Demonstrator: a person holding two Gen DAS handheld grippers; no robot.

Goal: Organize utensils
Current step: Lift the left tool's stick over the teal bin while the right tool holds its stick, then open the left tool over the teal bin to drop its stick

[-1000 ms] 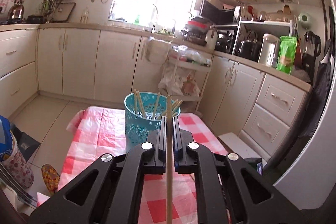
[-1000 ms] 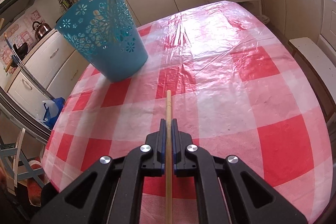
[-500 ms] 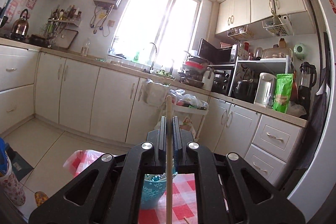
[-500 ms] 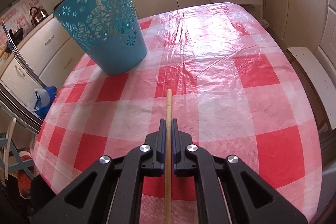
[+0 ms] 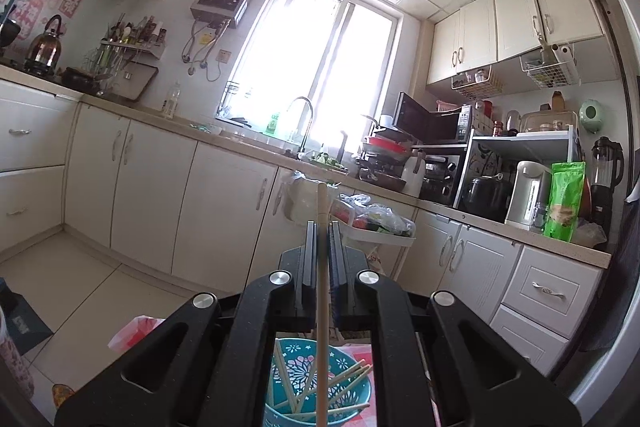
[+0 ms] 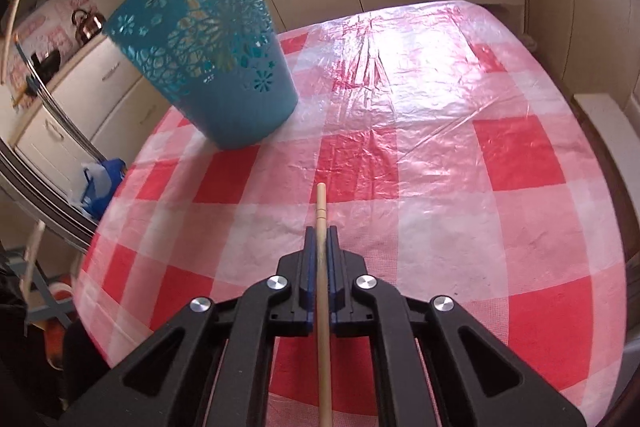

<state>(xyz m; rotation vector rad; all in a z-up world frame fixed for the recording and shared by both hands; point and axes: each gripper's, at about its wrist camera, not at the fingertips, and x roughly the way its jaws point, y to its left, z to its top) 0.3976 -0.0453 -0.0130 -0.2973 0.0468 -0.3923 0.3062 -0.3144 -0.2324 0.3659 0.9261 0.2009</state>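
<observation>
A: Cataloguing the left wrist view: left gripper point(image 5: 320, 227), jaws closed tight on a slim pale wooden chopstick point(image 5: 322, 291), stick's long axis running along the fingers and pointing level toward the white kitchen cabinets point(image 5: 224, 203). Teal perforated plastic basket point(image 5: 316, 387) directly beneath, several chopsticks leaning inside.

B: Obstructions?

A: None visible between stick and basket mouth; the tip likely needs tilting downward first.

B: Right wrist view?

A: Right gripper point(image 6: 320, 231), jaws likewise clamped on a second wooden chopstick point(image 6: 322, 291), angled down over the red-and-white checked plastic tablecloth point(image 6: 460, 187). Basket up and left, well apart; the left gripper is judged nearer.
</observation>
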